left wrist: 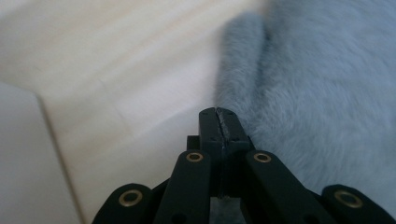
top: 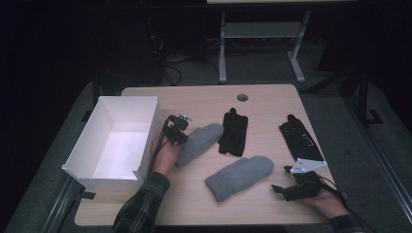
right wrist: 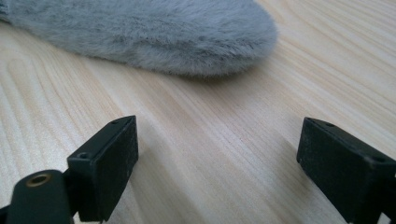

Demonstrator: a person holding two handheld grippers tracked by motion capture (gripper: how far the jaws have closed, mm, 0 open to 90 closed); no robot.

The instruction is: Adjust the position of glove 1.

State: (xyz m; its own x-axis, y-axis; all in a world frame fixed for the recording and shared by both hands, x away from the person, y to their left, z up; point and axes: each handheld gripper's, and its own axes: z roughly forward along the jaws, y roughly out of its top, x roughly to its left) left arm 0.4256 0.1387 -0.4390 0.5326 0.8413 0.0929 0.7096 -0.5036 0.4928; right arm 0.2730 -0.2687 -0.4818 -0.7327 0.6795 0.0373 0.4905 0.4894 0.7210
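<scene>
The left gripper [left wrist: 219, 122] is pinched closed on the edge of a grey mitten [top: 199, 141] just beside the white box [top: 145, 141], likely to lift it in. The right gripper [top: 285, 188] rests open on the tabletop [top: 262, 102], well apart from the box.

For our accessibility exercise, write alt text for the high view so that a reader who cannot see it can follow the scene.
A person's left tool meets the edge of a grey mitten beside a white box on a wooden table. A second grey mitten and two black gloves lie nearby, while the right tool rests open near the table's front edge.
</scene>
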